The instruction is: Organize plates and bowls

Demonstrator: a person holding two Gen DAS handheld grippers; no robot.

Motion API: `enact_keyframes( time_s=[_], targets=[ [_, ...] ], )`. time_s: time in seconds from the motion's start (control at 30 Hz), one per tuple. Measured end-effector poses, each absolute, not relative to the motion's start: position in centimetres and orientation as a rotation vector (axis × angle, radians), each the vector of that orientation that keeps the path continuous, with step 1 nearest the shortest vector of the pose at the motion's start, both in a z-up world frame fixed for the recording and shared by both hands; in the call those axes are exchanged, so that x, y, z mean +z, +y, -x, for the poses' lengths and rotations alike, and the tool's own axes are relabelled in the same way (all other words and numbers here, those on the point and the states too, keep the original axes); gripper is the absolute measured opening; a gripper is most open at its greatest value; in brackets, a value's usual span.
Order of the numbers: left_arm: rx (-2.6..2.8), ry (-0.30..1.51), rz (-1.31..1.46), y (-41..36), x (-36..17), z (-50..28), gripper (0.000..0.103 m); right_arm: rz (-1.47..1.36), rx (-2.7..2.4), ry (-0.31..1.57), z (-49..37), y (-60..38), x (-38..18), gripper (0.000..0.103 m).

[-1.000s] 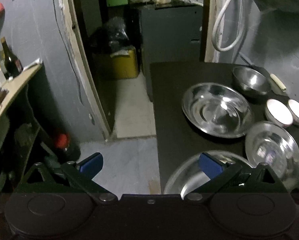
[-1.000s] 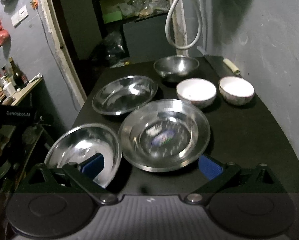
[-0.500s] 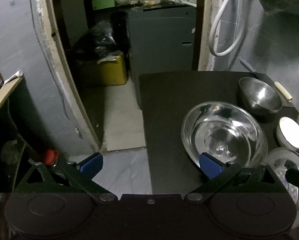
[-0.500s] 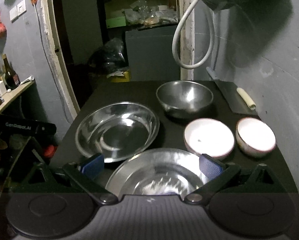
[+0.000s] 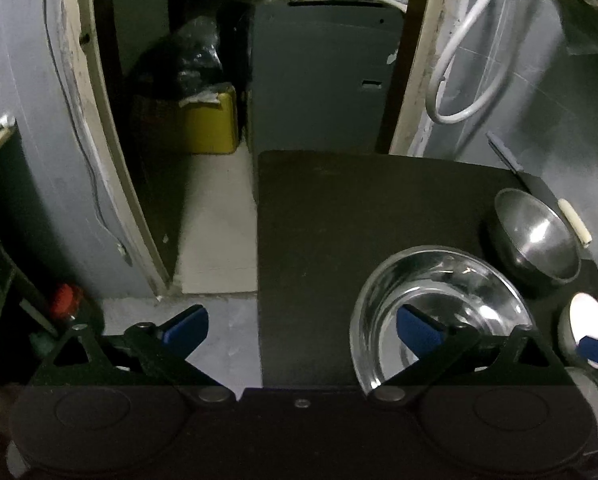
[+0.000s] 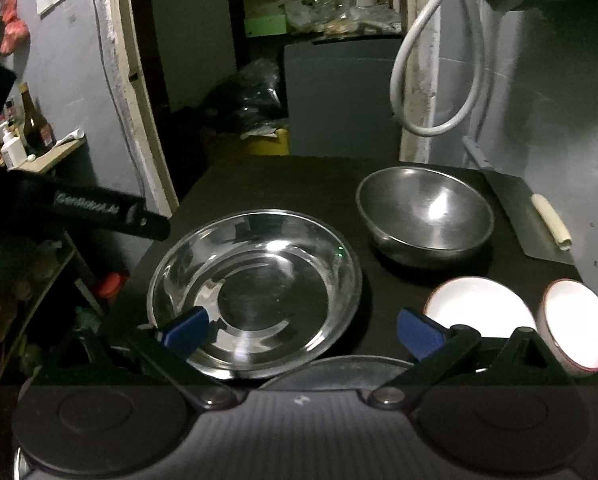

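A white hose (image 6: 435,80) loops on the wall above a cleaver (image 6: 535,220).

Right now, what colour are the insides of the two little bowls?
White inside both little bowls, clearest in the right wrist view.

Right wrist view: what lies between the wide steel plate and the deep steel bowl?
Nothing. In the right wrist view, only a bare strip of black table separates the wide steel plate from the deep steel bowl; they sit apart, not touching.

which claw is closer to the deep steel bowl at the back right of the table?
Right, by a little. Right claw points toward the deep steel bowl. Left claw straddles the table's left edge; the bowl sits far to its right.
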State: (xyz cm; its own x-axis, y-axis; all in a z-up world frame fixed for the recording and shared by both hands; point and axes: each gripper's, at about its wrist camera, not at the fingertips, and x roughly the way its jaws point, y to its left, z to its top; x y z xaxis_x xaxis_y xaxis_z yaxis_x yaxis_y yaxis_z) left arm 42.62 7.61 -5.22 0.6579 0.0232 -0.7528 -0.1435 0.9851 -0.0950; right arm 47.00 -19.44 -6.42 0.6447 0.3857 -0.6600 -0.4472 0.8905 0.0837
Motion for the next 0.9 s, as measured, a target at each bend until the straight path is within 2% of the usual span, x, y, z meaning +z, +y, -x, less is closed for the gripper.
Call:
enact_keyframes(
  time_s=[0.27,0.4,0.47,0.53,0.63,0.7,0.9],
  targets=[
    [0.014,0.883,0.229,7.1,-6.2,-43.0,0.069,0.076,0.447,0.773,-48.2,-19.0,-7.4,0.084],
    [-0.018,0.906,0.252,6.7,-6.7,-43.3,0.042,0.071,0.412,0.798,-49.0,-19.1,-7.9,0.076],
    [-0.034,0.914,0.263,6.6,-6.9,-43.3,0.036,0.065,0.400,0.809,-49.3,-19.0,-8.0,0.073],
    [-0.041,0.922,0.264,6.5,-7.1,-43.3,0.028,0.066,0.396,0.816,-49.6,-18.9,-8.2,0.064],
    [-0.032,0.929,0.242,6.3,-7.3,-43.5,0.020,0.072,0.391,0.831,-49.8,-18.8,-8.8,0.052],
    [-0.031,0.929,0.245,6.4,-7.5,-43.4,0.018,0.070,0.387,0.841,-49.9,-18.7,-9.0,0.043],
    [-0.023,0.880,0.236,6.6,-6.9,-41.9,0.018,0.090,0.384,0.795,-48.8,-18.3,-8.4,0.036]
  ],
)
